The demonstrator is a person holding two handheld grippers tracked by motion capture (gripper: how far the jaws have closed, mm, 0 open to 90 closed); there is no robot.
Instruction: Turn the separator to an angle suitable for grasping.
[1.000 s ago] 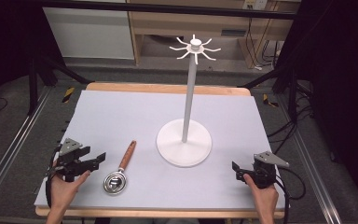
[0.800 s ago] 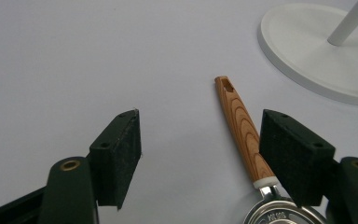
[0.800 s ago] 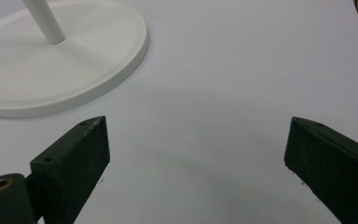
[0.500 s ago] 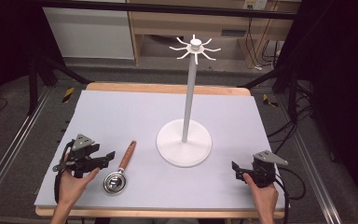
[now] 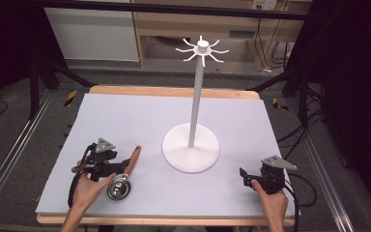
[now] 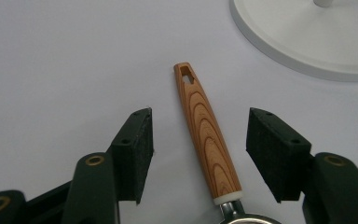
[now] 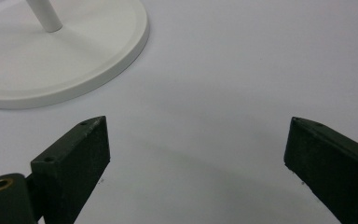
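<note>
A small metal strainer point(image 5: 119, 187) with a wooden handle point(image 5: 133, 160) lies on the grey mat, front left. In the left gripper view the handle point(image 6: 206, 135), with a hanging slot at its far end, runs between the two jaws without touching either. My left gripper point(image 5: 120, 167) is open and straddles that handle. A white stand point(image 5: 191, 146) with a round base, a thin pole and a ring of hooks point(image 5: 202, 49) on top rises mid-table; its base point(image 6: 307, 37) point(image 7: 60, 51) shows in both gripper views. My right gripper point(image 5: 244, 176) rests open at the front right, nothing between its jaws.
The grey mat point(image 5: 125, 116) covers a wooden table point(image 5: 174, 91). Cables trail off the right gripper toward the table's right edge. Shelving and a black frame stand behind the table.
My left gripper has moved right across the mat and now has its open jaws on either side of the strainer's handle. The right gripper has stayed put.
</note>
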